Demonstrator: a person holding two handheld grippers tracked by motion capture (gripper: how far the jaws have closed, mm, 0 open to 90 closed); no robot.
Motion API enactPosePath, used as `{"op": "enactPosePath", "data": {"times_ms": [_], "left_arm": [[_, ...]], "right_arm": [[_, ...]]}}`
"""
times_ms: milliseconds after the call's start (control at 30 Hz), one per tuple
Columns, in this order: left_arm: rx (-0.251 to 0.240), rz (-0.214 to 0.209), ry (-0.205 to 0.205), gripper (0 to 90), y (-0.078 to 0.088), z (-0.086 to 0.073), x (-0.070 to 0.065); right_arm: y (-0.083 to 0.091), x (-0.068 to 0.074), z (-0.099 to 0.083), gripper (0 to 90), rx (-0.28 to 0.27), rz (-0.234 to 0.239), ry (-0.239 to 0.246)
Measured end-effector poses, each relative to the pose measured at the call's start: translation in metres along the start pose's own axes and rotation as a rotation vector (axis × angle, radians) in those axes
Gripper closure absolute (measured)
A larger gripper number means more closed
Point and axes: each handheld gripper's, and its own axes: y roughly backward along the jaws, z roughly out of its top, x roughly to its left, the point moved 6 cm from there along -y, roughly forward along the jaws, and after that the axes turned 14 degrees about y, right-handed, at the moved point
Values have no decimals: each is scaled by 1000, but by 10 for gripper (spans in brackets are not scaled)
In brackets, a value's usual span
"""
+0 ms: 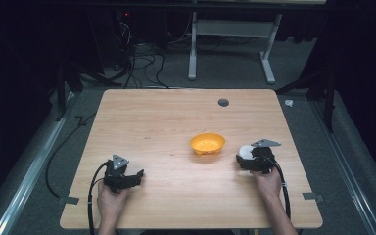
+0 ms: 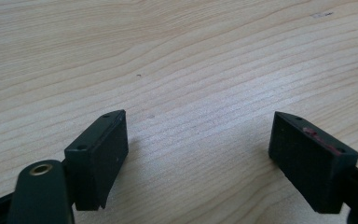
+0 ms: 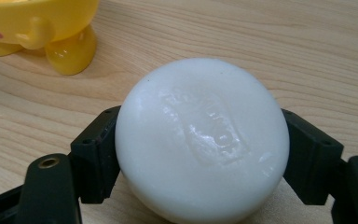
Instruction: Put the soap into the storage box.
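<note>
Left gripper (image 1: 136, 177): near left of the table (image 1: 152, 122), resting low on the wood in your left hand (image 1: 108, 200). In the left gripper view its jaws stand wide apart with bare wood between them; it holds nothing.

Right gripper (image 1: 241, 157): near right, in your right hand (image 1: 268, 182). In the right gripper view both black pads press the flanks of the white soap bar (image 3: 200, 140), so it is clamped on the soap.

Soap bar: round, glossy, with a faint embossed stamp on top. It sits between the right jaws, low over the table, just right of the orange bowl (image 1: 207, 143). You cannot tell from these views whether its underside touches the wood.

Step in hand: by my reading, you have the soap gripped and have not yet carried it to the bowl.

Next move: likely lift the soap clear of the rim, bring it left over the bowl, lower it, then release. Keep the grip firm, since the bar looks slick and rounded.

Orange bowl: just beyond and left of the soap, mid-table, standing on small feet seen in the right gripper view (image 3: 70, 51). Its inside looks free of any object, though pale marks show on the bottom.

Far edge: a small grey round cap (image 1: 223, 102) is set in the tabletop, well apart from the work.
</note>
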Motion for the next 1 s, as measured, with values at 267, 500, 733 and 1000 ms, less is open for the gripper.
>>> {"op": "enactPosePath", "data": {"times_ms": [267,500,733,1000], "left_arm": [[0,0,0,203,0,0,0],[0,0,0,203,0,0,0],[0,0,0,203,0,0,0],[0,1,0,203,0,0,0]], "right_arm": [[9,2,4,250,-26,19,2],[18,5,11,250,-48,32,12],[27,10,23,250,-83,41,28],[30,13,30,250,-94,57,37]]}}
